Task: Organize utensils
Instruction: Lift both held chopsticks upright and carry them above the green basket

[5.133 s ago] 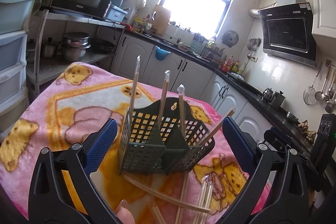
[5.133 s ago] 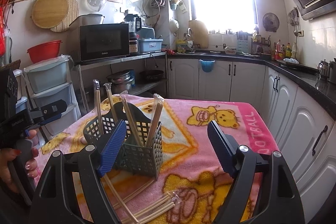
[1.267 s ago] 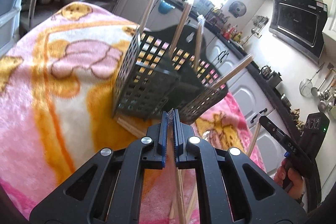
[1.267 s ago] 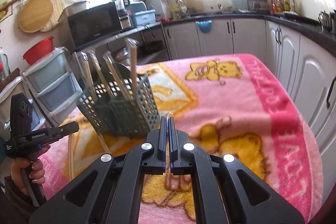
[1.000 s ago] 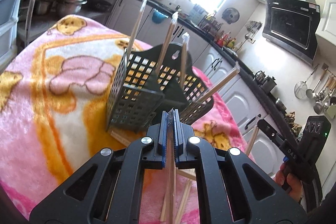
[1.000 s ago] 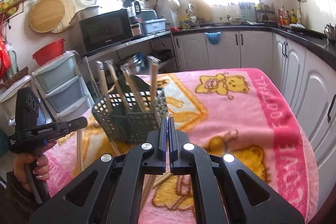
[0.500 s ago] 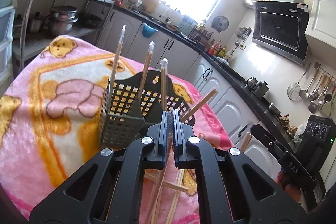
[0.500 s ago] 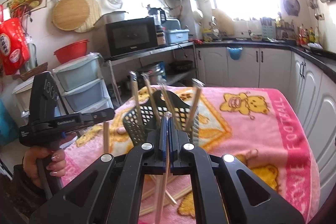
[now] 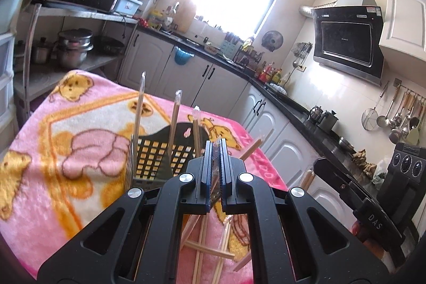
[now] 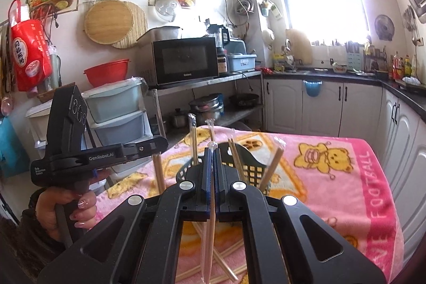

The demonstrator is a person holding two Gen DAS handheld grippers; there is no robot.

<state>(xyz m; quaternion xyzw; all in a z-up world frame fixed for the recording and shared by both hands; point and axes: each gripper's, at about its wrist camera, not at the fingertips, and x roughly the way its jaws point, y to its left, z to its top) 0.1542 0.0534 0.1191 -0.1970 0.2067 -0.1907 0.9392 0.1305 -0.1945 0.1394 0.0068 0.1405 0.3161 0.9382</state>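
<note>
Just in front of the dark green utensil basket (image 9: 159,153), which stands on the pink bear-print blanket (image 9: 53,145), both grippers are raised above the cloth. The left gripper (image 9: 215,175) has its jaws pressed together on a wrapped pair of chopsticks (image 9: 197,225) that slants down from the pads toward the blanket. The right gripper (image 10: 211,172) is likewise clamped tight on another wrapped pair (image 10: 209,238), which hangs almost straight down below its pads. Four wrapped pairs (image 9: 174,121) stand upright or leaning inside the basket's compartments. More loose chopsticks (image 9: 213,252) lie crossed on the blanket just on the near side of the basket, under the left gripper.
</note>
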